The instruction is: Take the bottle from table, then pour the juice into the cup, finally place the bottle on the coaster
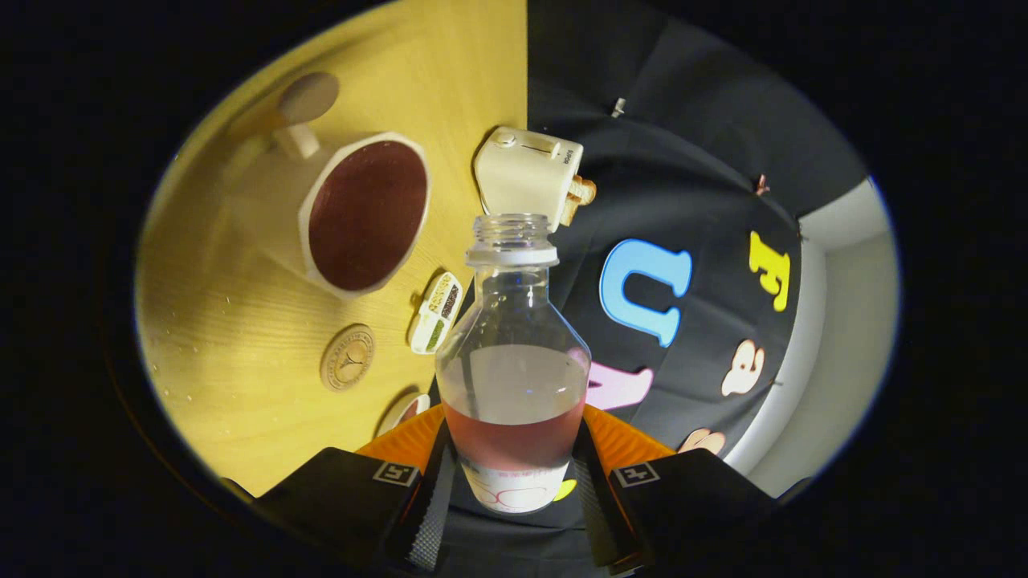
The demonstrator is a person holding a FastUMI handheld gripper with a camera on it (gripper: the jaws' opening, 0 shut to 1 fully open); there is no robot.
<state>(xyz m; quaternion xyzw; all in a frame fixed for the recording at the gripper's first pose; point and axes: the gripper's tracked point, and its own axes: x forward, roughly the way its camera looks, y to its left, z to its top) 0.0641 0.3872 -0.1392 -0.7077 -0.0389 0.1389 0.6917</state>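
Observation:
My gripper [512,482] is shut on a clear bottle [514,321], with one finger pressing each side of its lower body. The bottle has no cap, and red juice [514,441] fills only its lowest part. A white cup [365,213] with a handle stands on the wooden table [241,321], beyond the fingers and to the left of the bottle's neck. It holds dark red juice. A round brown coaster [347,357] lies on the table nearer the fingers than the cup, with nothing on it.
A cream toaster [526,172] with bread in it stands just past the bottle's mouth, at the table's edge by the black cloth wall. A small white tray [436,311] of snacks lies between the coaster and the bottle, and another small dish [409,409] lies near the left finger.

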